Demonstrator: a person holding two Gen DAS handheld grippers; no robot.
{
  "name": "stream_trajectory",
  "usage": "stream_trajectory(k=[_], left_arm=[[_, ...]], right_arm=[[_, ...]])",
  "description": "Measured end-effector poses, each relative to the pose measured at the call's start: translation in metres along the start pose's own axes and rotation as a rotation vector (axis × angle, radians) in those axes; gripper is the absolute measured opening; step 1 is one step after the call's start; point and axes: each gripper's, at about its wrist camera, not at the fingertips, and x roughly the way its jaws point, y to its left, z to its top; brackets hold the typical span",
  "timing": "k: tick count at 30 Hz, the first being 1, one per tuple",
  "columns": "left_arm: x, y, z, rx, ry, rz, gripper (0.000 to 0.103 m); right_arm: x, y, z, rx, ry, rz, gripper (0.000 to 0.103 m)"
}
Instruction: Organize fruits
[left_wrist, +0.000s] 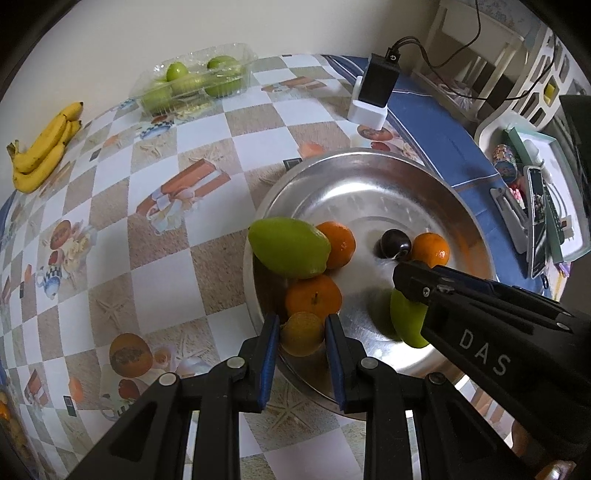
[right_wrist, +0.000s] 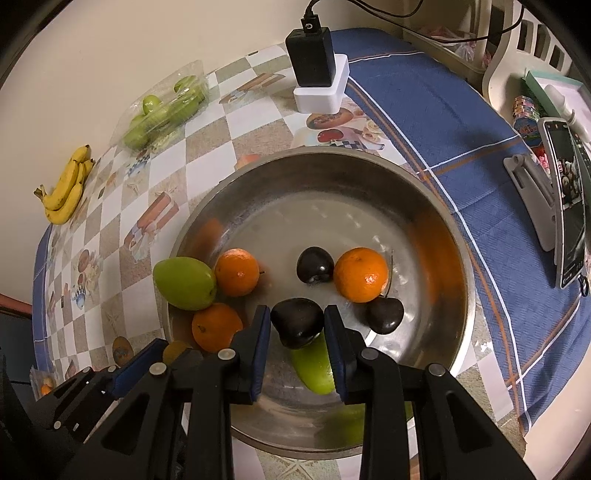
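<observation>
Left gripper (left_wrist: 302, 332) clamped on a small yellowish citrus fruit (left_wrist: 301, 334) over the near rim of the steel bowl (right_wrist: 436, 206). Right gripper (right_wrist: 297, 325) pinches a dark plum (right_wrist: 297, 323) above a green mango (right_wrist: 316, 369); tangerines (right_wrist: 361, 275) just beyond.

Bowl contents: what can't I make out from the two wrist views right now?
- Green fruit, left wrist view: mostly hidden by the right gripper.
- Same fruit, right wrist view: overlapped by the dark fruit and a finger.
- Yellowish fruit, right wrist view: only a sliver shows behind the left gripper.
- Bowl, near rim: covered by both grippers.
</observation>
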Motion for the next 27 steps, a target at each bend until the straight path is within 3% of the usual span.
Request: stream_trajectory(k=[19,27], left_arm=[[-0.005,0.007,0.002,-0.038,0.001,-0.015,0.03],[-0.011,0.032,0.006,-0.128,-0.02,0.014,0.034]], right_arm=[[-0.008,0.0,0.002,0.01,-0.029,0.007,0.037],[-0.007,-0.002,0.002,0.02,-0.028,0.003,0.037]])
